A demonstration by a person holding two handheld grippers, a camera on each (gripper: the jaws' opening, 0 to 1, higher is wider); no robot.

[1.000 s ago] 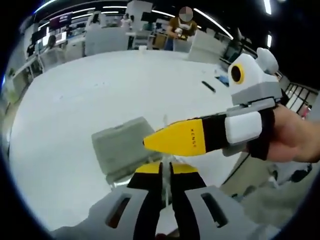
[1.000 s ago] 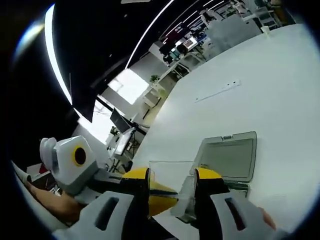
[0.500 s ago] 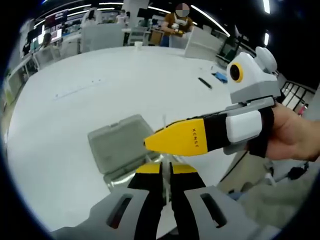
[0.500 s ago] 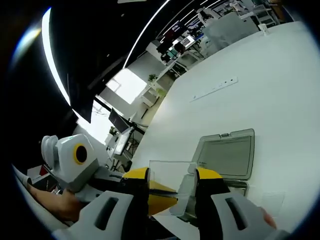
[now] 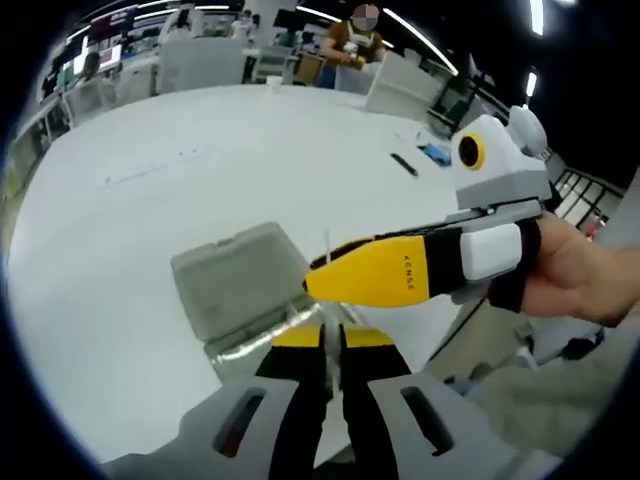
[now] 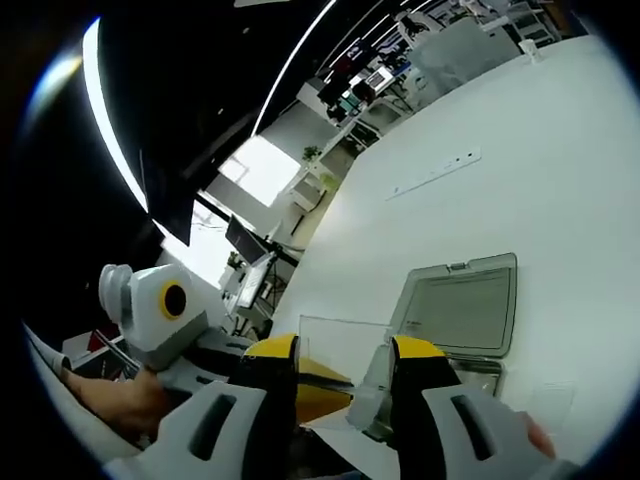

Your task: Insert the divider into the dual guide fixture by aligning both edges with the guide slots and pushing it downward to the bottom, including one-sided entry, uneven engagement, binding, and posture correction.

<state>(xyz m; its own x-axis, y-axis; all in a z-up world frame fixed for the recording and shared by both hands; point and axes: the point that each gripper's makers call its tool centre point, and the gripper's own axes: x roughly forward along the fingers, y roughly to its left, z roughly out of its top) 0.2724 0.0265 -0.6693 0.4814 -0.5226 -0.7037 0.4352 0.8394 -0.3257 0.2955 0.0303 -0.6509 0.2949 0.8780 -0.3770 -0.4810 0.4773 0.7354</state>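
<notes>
Alignment between the divider (image 6: 340, 345) and the fixture (image 6: 440, 390) below it is what the coming push turns on. In the right gripper view the divider is a clear thin sheet held upright between the two grippers, its long axis running left to right across the picture, and its lower edge looks to sit at or just above the clear-walled fixture, which lies on the white table (image 6: 560, 180) just near of an open grey lid (image 6: 460, 305). The right gripper (image 6: 343, 362) has its yellow-tipped jaws spread well apart, one on each side of the sheet's face; whether either jaw touches the sheet I cannot tell. The left gripper (image 5: 331, 345) has its jaws drawn almost together with a narrow gap, and the sheet's thin edge rises as a pale line out of that gap, so it appears to be pinching the divider (image 5: 327, 250) at one end. In the left gripper view the right gripper (image 5: 330, 283) reaches in from the right, held in a person's hand (image 5: 575, 285), its yellow tip just above the fixture (image 5: 265, 335) and beside the sheet. Judging by this, the left gripper is nearer the divider and carries it, while the right one only brackets it; how far each edge is seated in its slot is too unclear to say.
</notes>
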